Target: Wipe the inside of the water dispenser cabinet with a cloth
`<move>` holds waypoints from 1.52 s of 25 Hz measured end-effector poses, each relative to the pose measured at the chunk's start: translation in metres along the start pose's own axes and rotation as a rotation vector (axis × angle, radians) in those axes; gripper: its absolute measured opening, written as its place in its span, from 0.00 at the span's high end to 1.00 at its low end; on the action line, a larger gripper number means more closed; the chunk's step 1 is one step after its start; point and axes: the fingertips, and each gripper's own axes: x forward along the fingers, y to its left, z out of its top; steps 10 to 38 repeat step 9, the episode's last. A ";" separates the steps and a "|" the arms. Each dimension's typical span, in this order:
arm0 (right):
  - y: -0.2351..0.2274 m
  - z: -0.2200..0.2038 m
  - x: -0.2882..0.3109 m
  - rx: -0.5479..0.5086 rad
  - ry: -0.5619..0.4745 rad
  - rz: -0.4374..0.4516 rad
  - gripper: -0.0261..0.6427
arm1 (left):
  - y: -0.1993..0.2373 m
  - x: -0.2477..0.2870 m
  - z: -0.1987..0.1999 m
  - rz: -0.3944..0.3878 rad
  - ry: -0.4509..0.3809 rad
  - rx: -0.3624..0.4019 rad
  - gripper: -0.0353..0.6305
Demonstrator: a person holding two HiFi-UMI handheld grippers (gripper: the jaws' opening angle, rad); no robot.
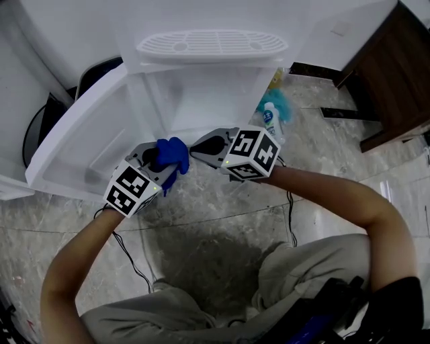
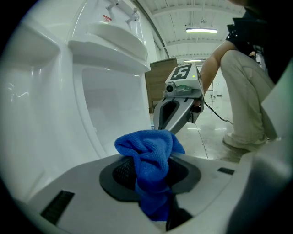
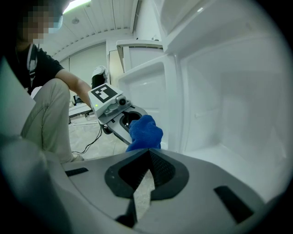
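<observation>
Left gripper (image 1: 168, 169) clamps cloth (image 2: 149, 155); its tail vanishes between fingers (image 2: 121, 173).

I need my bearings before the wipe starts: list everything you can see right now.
water dispenser: one, white, ahead
cabinet door: one, white, swung open leftward
cabinet interior: one, white, open
cloth: one, blue, bunched in the left tool
bottle: one, white with blue label, on the floor right of the dispenser
fluffy item: one, teal, by the bottle; kind unclear
furniture: one, dark brown, upper right
floor: marbled grey
cables: two, black, trailing from the tools
left tool: grey, shut on the cloth
right tool: grey, shut, empty, beside the cloth
forearms: two, bare
trousers: beige
</observation>
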 end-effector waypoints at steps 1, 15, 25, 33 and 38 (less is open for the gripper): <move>0.002 0.000 0.001 -0.007 0.004 0.003 0.96 | 0.000 0.000 0.000 0.000 0.001 -0.003 0.75; 0.013 0.000 0.004 -0.053 0.020 0.022 0.96 | -0.004 0.000 0.000 -0.008 0.006 -0.030 0.75; 0.013 0.000 0.004 -0.053 0.020 0.022 0.96 | -0.004 0.000 0.000 -0.008 0.006 -0.030 0.75; 0.013 0.000 0.004 -0.053 0.020 0.022 0.96 | -0.004 0.000 0.000 -0.008 0.006 -0.030 0.75; 0.013 0.000 0.004 -0.053 0.020 0.022 0.96 | -0.004 0.000 0.000 -0.008 0.006 -0.030 0.75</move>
